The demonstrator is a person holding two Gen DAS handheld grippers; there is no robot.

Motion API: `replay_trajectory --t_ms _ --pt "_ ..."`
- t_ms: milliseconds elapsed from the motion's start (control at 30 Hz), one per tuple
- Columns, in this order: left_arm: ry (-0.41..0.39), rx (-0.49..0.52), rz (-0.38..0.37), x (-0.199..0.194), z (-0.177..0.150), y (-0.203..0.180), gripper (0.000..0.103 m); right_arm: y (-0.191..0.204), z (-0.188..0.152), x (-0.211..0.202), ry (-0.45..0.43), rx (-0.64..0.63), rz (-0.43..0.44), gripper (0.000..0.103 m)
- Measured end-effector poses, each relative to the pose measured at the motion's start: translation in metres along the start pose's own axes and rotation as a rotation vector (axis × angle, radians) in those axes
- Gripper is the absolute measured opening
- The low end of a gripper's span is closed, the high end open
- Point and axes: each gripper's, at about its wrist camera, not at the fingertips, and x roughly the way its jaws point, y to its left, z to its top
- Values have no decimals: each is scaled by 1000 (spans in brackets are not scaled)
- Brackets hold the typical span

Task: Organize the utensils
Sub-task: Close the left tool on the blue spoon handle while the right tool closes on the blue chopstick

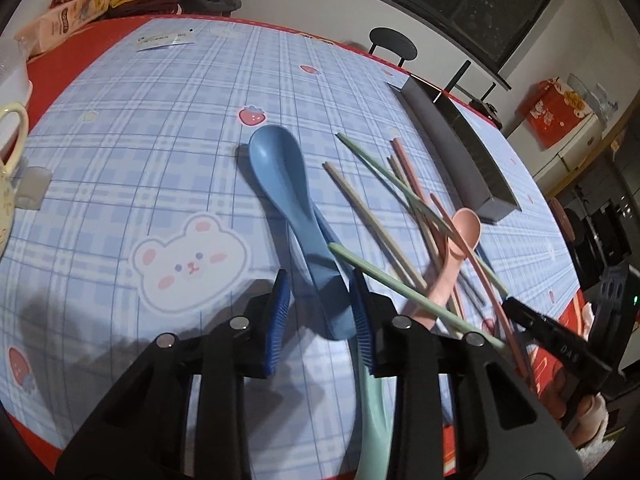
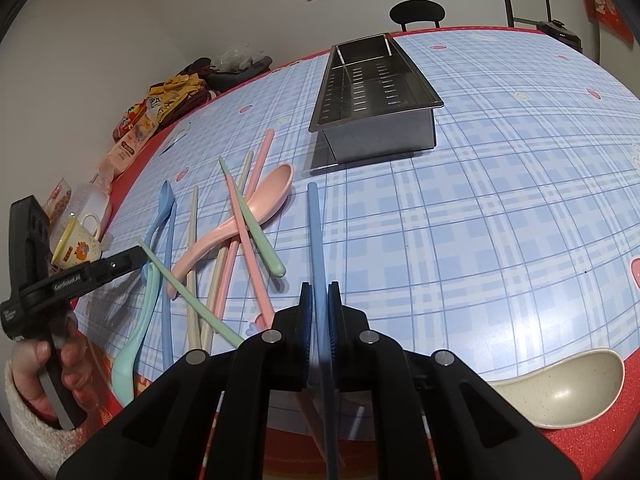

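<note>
The right gripper [image 2: 320,300] grasps a blue chopstick [image 2: 314,232], its long axis pointing toward the steel tray [image 2: 432,100] ahead. The left gripper [image 1: 320,300] straddles, unclenched, the blue spoon [image 1: 288,200] on the worktop [image 1: 140,140].

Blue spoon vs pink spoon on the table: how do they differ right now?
The large blue plastic spoon lies bare on top, handle between the open left gripper fingers; the smaller pink plastic spoon sits under crossed chopsticks. Blue's bowl faces down, pink's faces up. Both rest on the checked tablecloth.
</note>
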Motion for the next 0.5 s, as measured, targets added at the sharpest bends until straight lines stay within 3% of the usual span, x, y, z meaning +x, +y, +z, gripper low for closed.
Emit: replay_trajectory --t_ms 500 --pt "-18 -38 -49 19 15 2 32 0 0 0 0 0 -1 9"
